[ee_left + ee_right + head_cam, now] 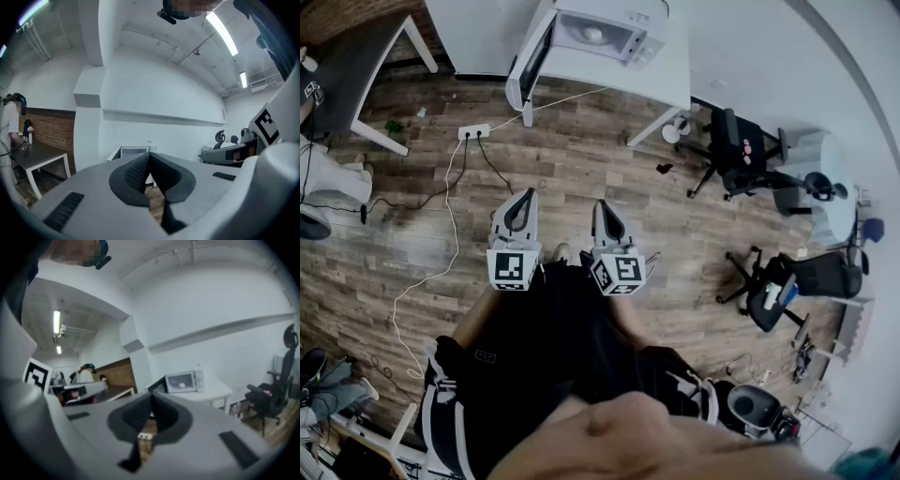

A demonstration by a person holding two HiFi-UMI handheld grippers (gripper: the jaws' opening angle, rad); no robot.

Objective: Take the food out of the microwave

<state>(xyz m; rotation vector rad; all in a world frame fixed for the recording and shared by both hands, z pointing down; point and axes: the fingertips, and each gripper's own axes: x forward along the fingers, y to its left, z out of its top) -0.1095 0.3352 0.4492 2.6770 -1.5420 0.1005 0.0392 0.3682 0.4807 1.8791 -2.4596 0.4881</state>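
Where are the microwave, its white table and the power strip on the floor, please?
microwave (pixel 639 45), head view, on the front panel right of the cavity.
white table (pixel 661 82), head view, on the bare top.
power strip (pixel 473 132), head view, on the middle of its body.

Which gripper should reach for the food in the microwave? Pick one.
Right, probably. Both are shut and far from the microwave, but the right gripper lines up with its open cavity and the food, while the left gripper faces the swung-out door.
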